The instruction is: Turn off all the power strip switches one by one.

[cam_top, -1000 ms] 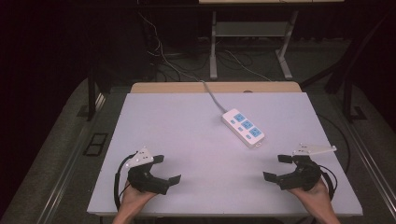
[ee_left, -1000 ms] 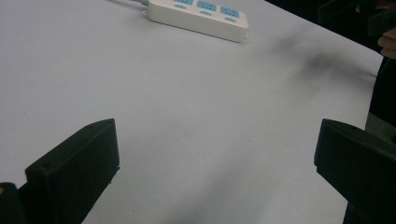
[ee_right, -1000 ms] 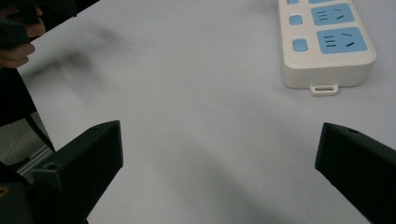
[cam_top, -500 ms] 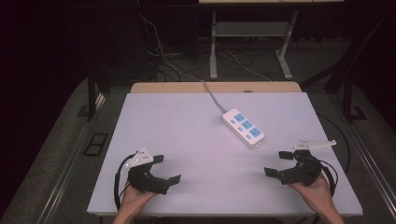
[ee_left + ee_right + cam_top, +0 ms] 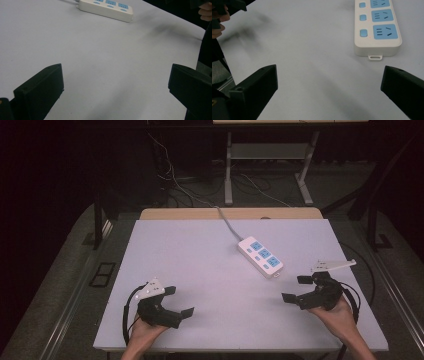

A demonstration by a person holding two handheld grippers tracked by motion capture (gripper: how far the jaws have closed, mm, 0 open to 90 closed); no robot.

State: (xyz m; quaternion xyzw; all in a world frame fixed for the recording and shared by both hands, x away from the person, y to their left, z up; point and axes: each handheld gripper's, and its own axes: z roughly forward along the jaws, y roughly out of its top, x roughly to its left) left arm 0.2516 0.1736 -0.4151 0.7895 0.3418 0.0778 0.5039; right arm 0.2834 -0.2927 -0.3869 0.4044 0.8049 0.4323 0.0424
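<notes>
Black jaws of the left gripper [image 5: 179, 301] stand wide apart at the table's [image 5: 200, 270] near left, holding nothing. At the near right, the right gripper [image 5: 296, 288] is likewise spread wide and empty. Beyond both, the white power strip [image 5: 260, 256] with blue sockets lies flat on the table, nearer the right gripper, just ahead of it and apart from its jaws. Its cord [image 5: 227, 222] runs off the far edge.

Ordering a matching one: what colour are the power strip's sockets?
Light blue on a white power strip, clearest in the right gripper view.
</notes>
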